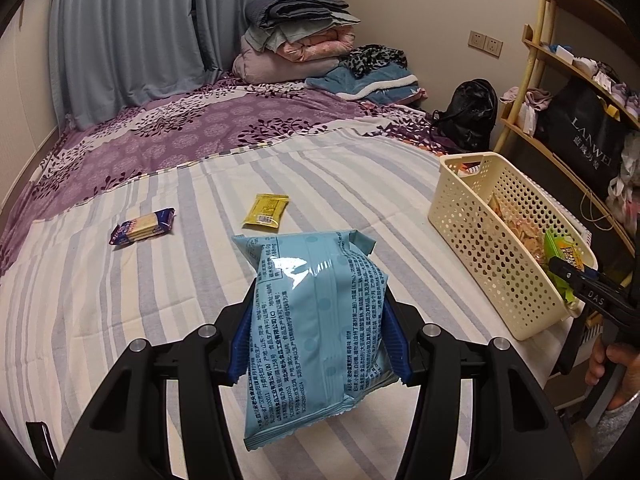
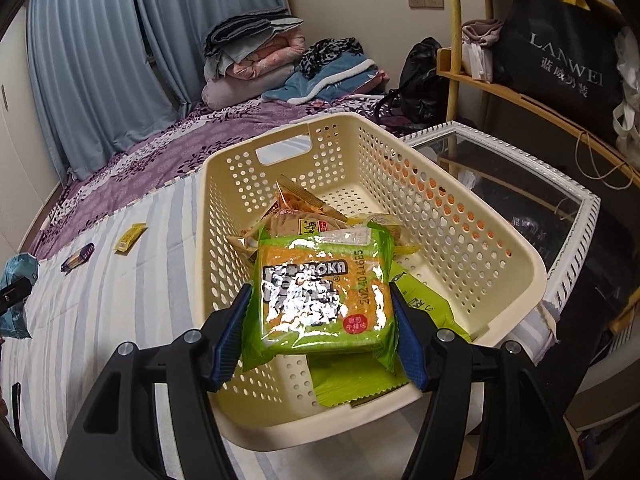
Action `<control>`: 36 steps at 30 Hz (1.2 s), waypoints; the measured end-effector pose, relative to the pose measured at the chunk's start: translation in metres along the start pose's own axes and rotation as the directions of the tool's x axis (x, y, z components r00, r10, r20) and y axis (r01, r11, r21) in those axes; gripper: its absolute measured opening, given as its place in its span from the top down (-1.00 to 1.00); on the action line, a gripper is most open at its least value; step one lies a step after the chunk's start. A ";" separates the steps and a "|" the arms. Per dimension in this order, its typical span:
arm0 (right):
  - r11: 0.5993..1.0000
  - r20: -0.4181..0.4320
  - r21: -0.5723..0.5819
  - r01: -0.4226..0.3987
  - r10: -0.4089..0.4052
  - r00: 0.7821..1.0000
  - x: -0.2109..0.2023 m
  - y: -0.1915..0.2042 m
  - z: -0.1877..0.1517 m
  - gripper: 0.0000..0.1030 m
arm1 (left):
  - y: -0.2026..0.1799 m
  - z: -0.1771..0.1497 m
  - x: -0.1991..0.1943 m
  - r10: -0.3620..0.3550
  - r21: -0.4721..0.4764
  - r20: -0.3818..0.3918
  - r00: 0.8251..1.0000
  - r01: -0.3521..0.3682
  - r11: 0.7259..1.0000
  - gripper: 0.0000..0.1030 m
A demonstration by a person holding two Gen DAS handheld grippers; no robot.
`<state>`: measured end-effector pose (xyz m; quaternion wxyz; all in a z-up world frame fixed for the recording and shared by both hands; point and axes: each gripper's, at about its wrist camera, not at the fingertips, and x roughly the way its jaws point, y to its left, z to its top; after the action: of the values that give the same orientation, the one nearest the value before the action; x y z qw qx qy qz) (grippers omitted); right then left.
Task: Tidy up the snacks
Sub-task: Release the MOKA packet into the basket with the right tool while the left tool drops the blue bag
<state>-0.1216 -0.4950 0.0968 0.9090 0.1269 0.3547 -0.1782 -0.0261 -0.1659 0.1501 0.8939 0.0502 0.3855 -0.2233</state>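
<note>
My left gripper is shut on a light blue snack bag and holds it above the striped bed sheet. My right gripper is shut on a green and orange snack packet and holds it over the near end of the cream perforated basket. Other packets lie in the basket, among them an orange one and a green one. A dark blue cracker pack and a small yellow packet lie on the sheet. The basket stands to the right of the left gripper.
Folded quilts and clothes are piled at the far end of the bed. A wooden shelf with a black shopping bag stands to the right. A white-framed glass panel lies beside the basket. A black backpack sits by the wall.
</note>
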 end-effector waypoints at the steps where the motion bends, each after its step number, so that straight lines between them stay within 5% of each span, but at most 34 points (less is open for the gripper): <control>1: 1.000 -0.007 -0.014 0.002 -0.002 1.000 0.001 0.001 0.001 -0.26 | -0.002 0.000 0.000 -0.004 0.004 -0.002 1.000 0.004 1.000 -0.08; 12: 0.999 -0.050 -0.043 -0.015 0.013 0.999 0.011 -0.004 0.008 -0.29 | -0.026 0.002 0.001 -0.046 0.042 -0.013 0.999 0.046 0.998 -0.08; 14: 0.999 -0.039 -0.028 -0.044 0.043 0.998 0.007 -0.006 0.008 -0.38 | -0.033 0.004 0.001 -0.059 0.051 -0.013 0.998 0.060 0.997 -0.08; 16: 0.997 -0.002 0.006 -0.073 0.073 0.997 -0.001 -0.012 0.008 -0.71 | -0.042 0.006 0.001 -0.069 0.066 -0.011 0.998 0.070 0.995 -0.08; 22: 0.997 0.073 0.042 -0.066 0.063 0.995 -0.022 -0.026 0.006 -0.74 | -0.073 0.015 0.003 -0.114 0.122 -0.012 0.993 0.115 0.986 -0.08; 36: 0.994 0.163 0.094 0.052 -0.067 0.984 -0.059 -0.064 -0.010 -0.74 | -0.172 0.035 0.030 -0.318 0.181 -0.084 0.944 0.328 0.927 -0.08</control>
<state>-0.1944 -0.5352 0.1242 0.9231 0.1415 0.2731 -0.2310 -0.0602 -0.3403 0.1671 0.8253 0.0780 0.3888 -0.4021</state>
